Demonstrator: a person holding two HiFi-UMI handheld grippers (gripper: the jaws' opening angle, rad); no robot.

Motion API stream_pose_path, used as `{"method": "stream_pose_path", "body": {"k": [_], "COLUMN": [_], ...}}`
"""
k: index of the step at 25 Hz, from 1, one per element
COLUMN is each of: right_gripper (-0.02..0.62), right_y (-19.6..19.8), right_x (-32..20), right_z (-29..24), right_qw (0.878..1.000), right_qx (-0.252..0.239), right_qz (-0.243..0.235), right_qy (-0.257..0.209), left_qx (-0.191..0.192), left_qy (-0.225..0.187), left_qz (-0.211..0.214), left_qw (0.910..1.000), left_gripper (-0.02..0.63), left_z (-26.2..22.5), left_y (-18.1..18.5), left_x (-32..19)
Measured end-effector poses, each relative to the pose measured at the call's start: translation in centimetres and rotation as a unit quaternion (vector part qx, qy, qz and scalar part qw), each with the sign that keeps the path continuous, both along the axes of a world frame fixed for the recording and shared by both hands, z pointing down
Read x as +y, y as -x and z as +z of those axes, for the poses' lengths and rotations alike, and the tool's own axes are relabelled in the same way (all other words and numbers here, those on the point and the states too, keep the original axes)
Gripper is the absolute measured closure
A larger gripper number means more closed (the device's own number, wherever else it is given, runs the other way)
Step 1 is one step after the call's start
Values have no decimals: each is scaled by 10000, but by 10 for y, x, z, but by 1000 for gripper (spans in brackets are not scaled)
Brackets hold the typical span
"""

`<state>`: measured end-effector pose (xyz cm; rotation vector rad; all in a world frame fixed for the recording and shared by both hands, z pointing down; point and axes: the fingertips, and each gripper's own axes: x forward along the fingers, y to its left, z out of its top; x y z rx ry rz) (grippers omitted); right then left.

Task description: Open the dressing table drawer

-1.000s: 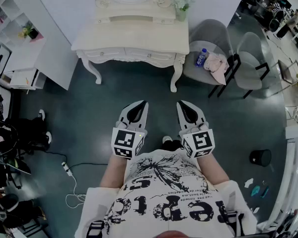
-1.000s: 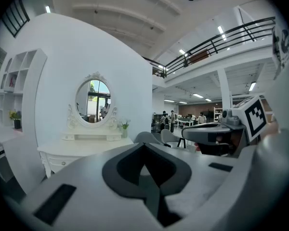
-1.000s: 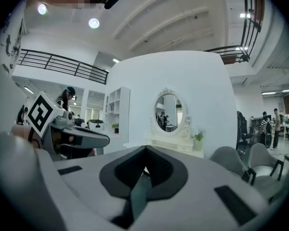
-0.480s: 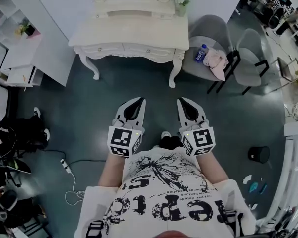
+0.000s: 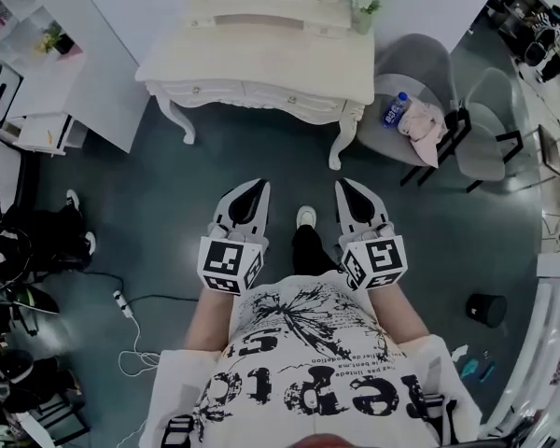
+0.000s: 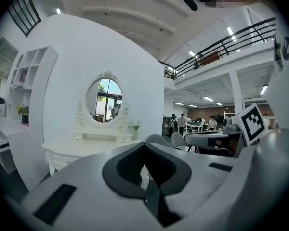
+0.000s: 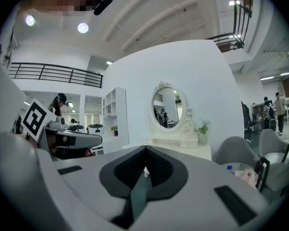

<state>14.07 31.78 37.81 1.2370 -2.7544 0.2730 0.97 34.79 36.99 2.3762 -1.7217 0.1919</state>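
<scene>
The white dressing table (image 5: 261, 59) stands against the far wall, with its drawer fronts (image 5: 278, 94) shut along the front edge. My left gripper (image 5: 259, 185) and right gripper (image 5: 342, 184) hover side by side above the dark floor, well short of the table, both pointing at it. Each one's jaws meet at the tips with nothing between them. In the left gripper view the table (image 6: 82, 146) and its oval mirror (image 6: 104, 100) lie ahead, left of the left gripper (image 6: 144, 145). In the right gripper view the mirror (image 7: 167, 109) stands straight ahead beyond the right gripper (image 7: 145, 149).
Two grey chairs (image 5: 427, 63) stand right of the table, one carrying a water bottle (image 5: 395, 110) and a pink cloth (image 5: 427, 121). A white shelf unit (image 5: 37, 82) is at left. A cable with a power strip (image 5: 121, 304) and a black bin (image 5: 486, 309) lie on the floor. A foot (image 5: 305, 217) steps between the grippers.
The person has stepped toward the dressing table, one foot now forward between the grippers. Both grippers have moved nearer the table, still shut and side by side.
</scene>
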Motion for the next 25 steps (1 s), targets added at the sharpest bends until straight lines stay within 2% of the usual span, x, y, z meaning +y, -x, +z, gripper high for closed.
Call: {"method": "stream_pose_path", "body": {"k": [6,12,18,21,25], "right_gripper": [580,580,580,580,580], "right_y": [17,29,35,40,52], "right_x": [-100,-214,-300,-333,-370], "right_z": [7,6,9,13,26], "right_qw": [9999,9999,9998,9996,9986], "right_qx": [-43,85,125,152,240], "right_qz": [-76,-58,0,84,295], "right_qy": [54,32,138,242,361], "left_qx": [-98,-157,-58,98,168], "left_qy": [123,55,65,111,116], "left_qz": [-164,-58,-87,34,428], "left_qw": [9997,9998,9999,9999,9989], "left_gripper": [598,598,598,598,598], "left_z": [12,6,5,6,14], "left_y": [18,30,40,41,44], "left_x": [-90,-200,-287,-321,-366]}}
